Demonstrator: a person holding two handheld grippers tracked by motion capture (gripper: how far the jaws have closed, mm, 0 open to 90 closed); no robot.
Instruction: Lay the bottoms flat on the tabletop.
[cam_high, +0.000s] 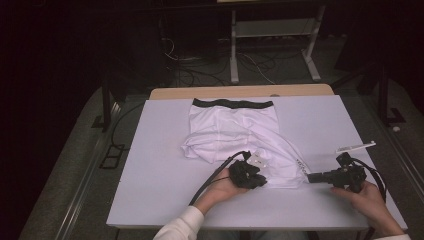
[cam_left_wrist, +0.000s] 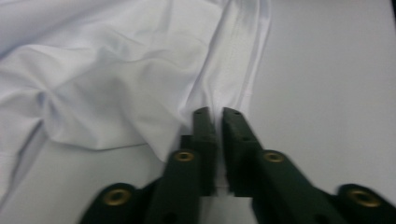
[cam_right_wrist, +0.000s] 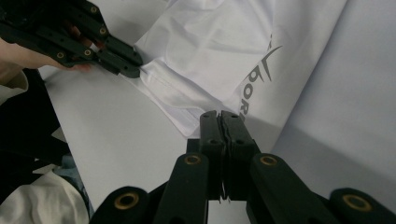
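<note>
White boxer shorts (cam_high: 235, 127) with a black waistband (cam_high: 232, 103) lie on the white table (cam_high: 160, 175), waistband at the far side and the near leg rumpled. My left gripper (cam_high: 261, 181) sits at the near hem, and the left gripper view has its jaws (cam_left_wrist: 219, 114) shut on a seamed fold of the white fabric (cam_left_wrist: 116, 84). My right gripper (cam_high: 309, 176) meets the near right corner of the shorts; its jaws (cam_right_wrist: 222, 115) are shut on the hem beside grey printed lettering (cam_right_wrist: 254, 84). The left gripper (cam_right_wrist: 133, 70) is also pinching the hem in the right gripper view.
A small white strip (cam_high: 355, 146) lies on the table near its right edge, just beyond the right gripper. A wooden edge (cam_high: 240, 91) borders the far side. Beyond it are a metal frame (cam_high: 272, 30) and cables on the floor. Bare tabletop spreads left and right of the shorts.
</note>
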